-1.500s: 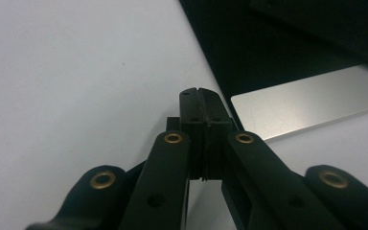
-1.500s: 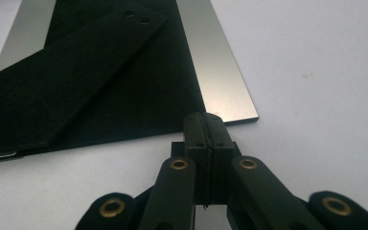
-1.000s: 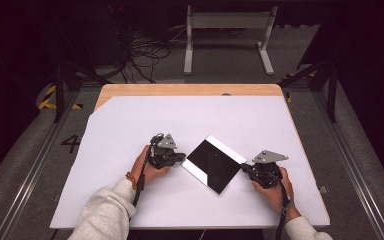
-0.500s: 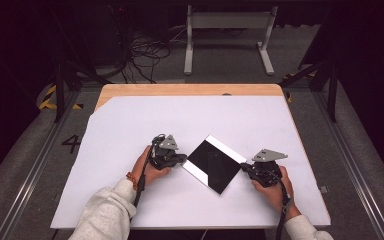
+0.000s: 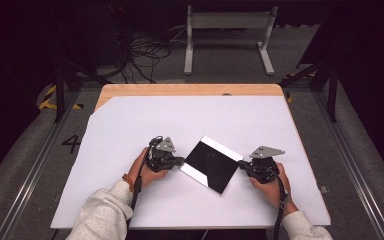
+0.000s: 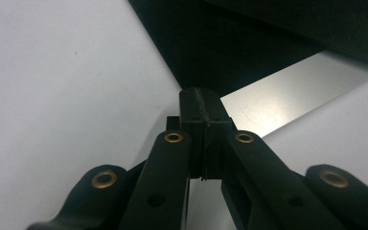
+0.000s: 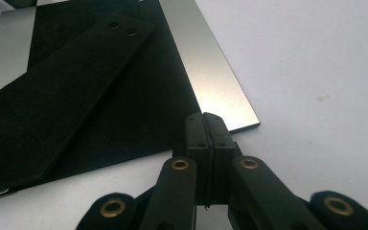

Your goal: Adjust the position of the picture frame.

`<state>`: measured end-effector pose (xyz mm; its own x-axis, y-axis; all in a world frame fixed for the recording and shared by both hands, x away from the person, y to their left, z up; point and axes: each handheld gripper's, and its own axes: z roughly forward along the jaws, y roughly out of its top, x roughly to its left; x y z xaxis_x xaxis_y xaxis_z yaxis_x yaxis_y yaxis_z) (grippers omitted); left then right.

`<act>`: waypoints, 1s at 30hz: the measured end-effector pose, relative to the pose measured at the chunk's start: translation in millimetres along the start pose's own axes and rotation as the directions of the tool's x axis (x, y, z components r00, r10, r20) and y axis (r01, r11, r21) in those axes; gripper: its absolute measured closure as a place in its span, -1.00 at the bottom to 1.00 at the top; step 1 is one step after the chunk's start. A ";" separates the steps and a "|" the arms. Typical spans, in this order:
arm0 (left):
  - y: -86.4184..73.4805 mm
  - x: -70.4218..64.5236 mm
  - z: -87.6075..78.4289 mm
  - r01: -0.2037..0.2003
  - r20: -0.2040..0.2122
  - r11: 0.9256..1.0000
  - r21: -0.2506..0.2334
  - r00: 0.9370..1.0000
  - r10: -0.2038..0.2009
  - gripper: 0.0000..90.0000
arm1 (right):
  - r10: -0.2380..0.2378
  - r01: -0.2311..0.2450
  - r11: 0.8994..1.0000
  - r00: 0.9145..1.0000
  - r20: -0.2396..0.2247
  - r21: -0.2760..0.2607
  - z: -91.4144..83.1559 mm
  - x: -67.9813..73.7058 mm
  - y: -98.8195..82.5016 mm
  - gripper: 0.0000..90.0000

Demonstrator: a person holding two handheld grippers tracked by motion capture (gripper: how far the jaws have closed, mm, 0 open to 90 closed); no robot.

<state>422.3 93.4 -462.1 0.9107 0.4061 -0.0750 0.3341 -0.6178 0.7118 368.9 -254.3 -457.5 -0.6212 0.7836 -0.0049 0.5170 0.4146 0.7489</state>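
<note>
Your left gripper (image 5: 179, 161) sits at the left corner of the black square panel (image 5: 211, 163), and your right gripper (image 5: 242, 167) sits at its right corner. The panel lies flat on the white sheet (image 5: 130, 125) that covers the table, turned like a diamond, with a silver band along its upper right edge and another along its lower left edge.

In the left gripper view your jaws are pressed together with nothing between them, and their tips (image 6: 200, 108) rest right at the edge where the black face (image 6: 211, 38) meets the silver strip (image 6: 287, 93).

In the right gripper view your jaws are also closed flat against each other, tips (image 7: 210, 132) at the panel's corner just by the silver strip (image 7: 206, 62); a black flap with two small holes (image 7: 67, 91) lies across the face.
</note>
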 end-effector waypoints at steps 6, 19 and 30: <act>-6.1 -4.6 -6.2 -0.008 0.012 1.000 0.007 1.000 0.008 1.00 | -0.005 0.005 1.000 1.000 -0.005 -0.002 5.8 1.1 4.6 1.00; -15.0 -13.5 -14.8 -0.008 0.010 1.000 0.016 1.000 0.008 1.00 | -0.019 0.019 1.000 1.000 0.002 -0.002 15.2 6.1 12.8 1.00; -20.6 -23.0 -21.4 -0.025 0.009 0.999 0.035 1.000 0.024 1.00 | -0.026 0.026 1.000 1.000 -0.001 -0.003 21.7 9.2 18.3 1.00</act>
<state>389.3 111.2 -460.1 0.9206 0.3852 -0.0637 0.3200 -0.6507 0.6886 385.4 -229.5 -458.2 -0.6354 0.7718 -0.0238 0.4988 0.4338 0.7504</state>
